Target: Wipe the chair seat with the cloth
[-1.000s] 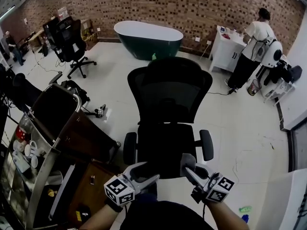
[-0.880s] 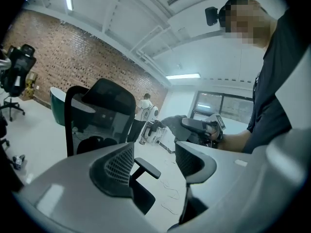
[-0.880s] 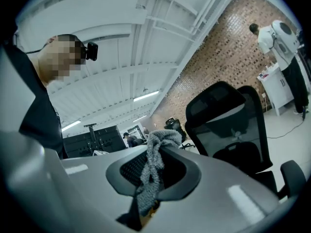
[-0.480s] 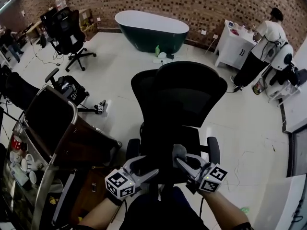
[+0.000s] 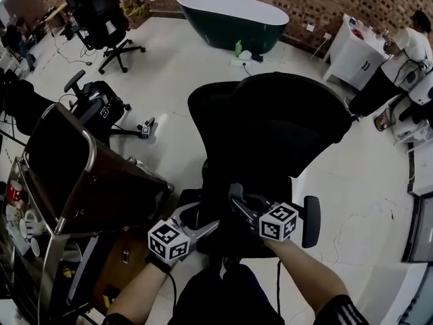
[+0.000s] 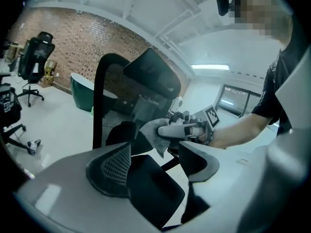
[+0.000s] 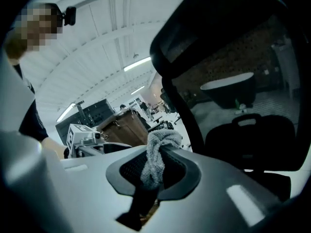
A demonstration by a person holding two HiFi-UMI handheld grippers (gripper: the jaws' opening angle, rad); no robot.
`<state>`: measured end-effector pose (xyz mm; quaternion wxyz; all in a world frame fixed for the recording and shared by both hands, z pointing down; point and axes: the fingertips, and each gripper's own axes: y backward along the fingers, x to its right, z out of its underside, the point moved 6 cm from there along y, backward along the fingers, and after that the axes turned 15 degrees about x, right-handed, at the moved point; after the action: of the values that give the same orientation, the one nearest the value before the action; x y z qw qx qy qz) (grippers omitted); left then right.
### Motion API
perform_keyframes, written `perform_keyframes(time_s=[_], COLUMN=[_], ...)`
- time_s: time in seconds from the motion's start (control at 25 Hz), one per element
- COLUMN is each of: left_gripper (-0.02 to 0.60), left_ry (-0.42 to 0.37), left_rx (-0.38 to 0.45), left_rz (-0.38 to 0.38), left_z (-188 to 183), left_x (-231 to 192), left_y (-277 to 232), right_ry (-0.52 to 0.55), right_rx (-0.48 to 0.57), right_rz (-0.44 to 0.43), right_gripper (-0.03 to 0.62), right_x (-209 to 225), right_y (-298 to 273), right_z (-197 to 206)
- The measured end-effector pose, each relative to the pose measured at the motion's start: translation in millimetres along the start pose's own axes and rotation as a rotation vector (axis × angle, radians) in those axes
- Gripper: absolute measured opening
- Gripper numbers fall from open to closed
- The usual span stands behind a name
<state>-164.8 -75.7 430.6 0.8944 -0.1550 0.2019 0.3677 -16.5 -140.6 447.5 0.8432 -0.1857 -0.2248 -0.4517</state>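
Cloth point(image 7: 156, 155), grey and bunched, is clamped in the jaws of our right gripper point(image 5: 237, 198) over the seat of the black office chair point(image 5: 270, 127), while our left gripper point(image 5: 203, 217) hangs just beside it, jaws parted around nothing.

Tall black backrest point(image 5: 277, 120) stands right ahead of both grippers, a wall across the middle. Right armrest point(image 5: 311, 221) hems in the right gripper point(image 5: 235, 195). The brown cart point(image 5: 115, 188) crowds in near the left gripper point(image 5: 203, 220). Open floor point(image 5: 365, 175) lies to the chair's right.
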Motion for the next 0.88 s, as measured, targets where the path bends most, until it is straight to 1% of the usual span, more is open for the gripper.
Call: perform_keyframes(time_s=[0.2, 0.32, 0.44, 0.6, 0.76, 0.88], left_gripper=[0.328, 0.328, 0.328, 0.328, 0.328, 0.328], left_ry=[0.015, 0.047, 0.069, 0.105, 0.121, 0.125], left_rx=[-0.036, -0.031, -0.014, 0.02, 0.029, 0.022], left_rz=[-0.045, -0.061, -0.082, -0.105, -0.11, -0.105], left_z=[34.3, 58.8, 81.5, 102.7, 118.8, 126.6], left_x=[-41.0, -62.2, -79.3, -93.0, -97.1, -97.4], left_y=[-29.2, -42.8, -47.1, -51.2, -52.9, -55.1], right_ry=[-0.019, -0.046, -0.025, 0.042, 0.129, 0.154], right_rx=[-0.181, -0.261, -0.323, -0.408, -0.492, -0.551], right_rz=[0.016, 0.038, 0.048, 0.036, -0.013, -0.023], right_gripper=[0.048, 0.048, 0.048, 0.048, 0.048, 0.046], right_x=[77.6, 120.3, 151.2, 178.1, 187.8, 194.4], right_y=[-57.2, -87.9, -121.7, -157.3, -183.4, -192.0], right_z=[77.7, 129.4, 170.5, 210.4, 246.3, 268.8])
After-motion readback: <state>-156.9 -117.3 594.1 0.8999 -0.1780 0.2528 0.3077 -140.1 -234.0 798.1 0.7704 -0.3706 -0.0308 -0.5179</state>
